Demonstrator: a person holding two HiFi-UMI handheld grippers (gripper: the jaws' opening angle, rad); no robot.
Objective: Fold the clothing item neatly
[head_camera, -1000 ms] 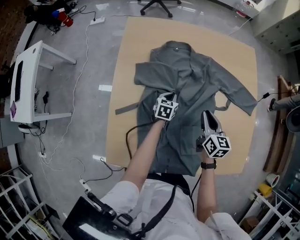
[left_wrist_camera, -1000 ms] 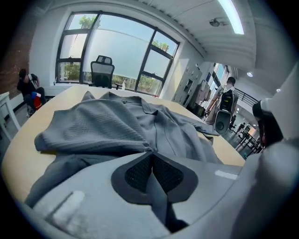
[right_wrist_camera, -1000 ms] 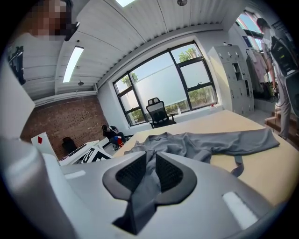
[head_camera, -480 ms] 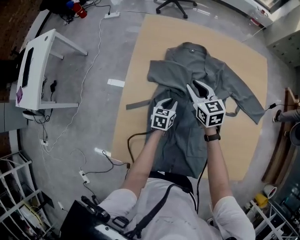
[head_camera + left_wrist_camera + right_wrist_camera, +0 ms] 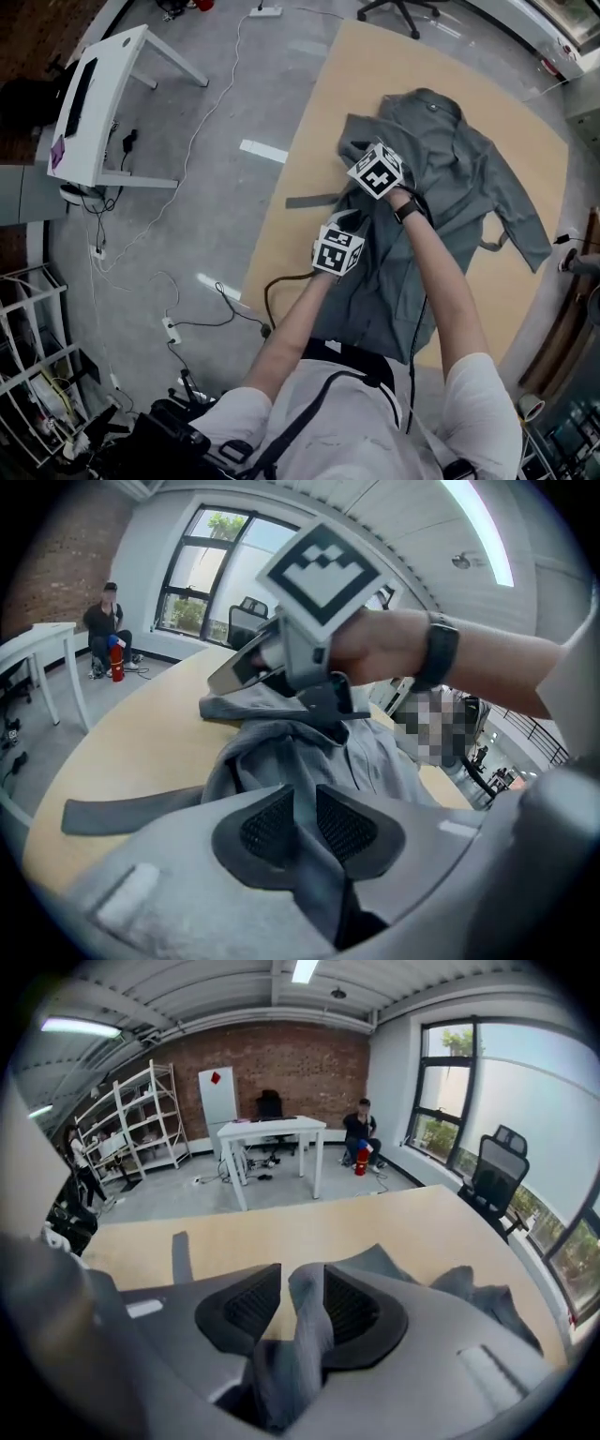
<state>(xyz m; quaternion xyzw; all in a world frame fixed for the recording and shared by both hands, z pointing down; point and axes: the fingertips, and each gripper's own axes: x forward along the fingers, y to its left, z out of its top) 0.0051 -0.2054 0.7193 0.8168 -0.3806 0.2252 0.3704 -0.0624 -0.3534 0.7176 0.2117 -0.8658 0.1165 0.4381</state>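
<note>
A tan wooden bench [image 5: 300, 244] stood on the grey floor [image 5: 187, 206], its top bare along the left edge and at the far right corner. A grey coat [image 5: 450, 169] lay spread over it, its collar [image 5: 433, 101] toward the far end and its hem reaching the near edge, with one sleeve [image 5: 520, 220] stretched out flat to the right. A grey belt strip [image 5: 314, 200] lay flat on the wood, running out from the coat's left side toward the bench's left edge.
</note>
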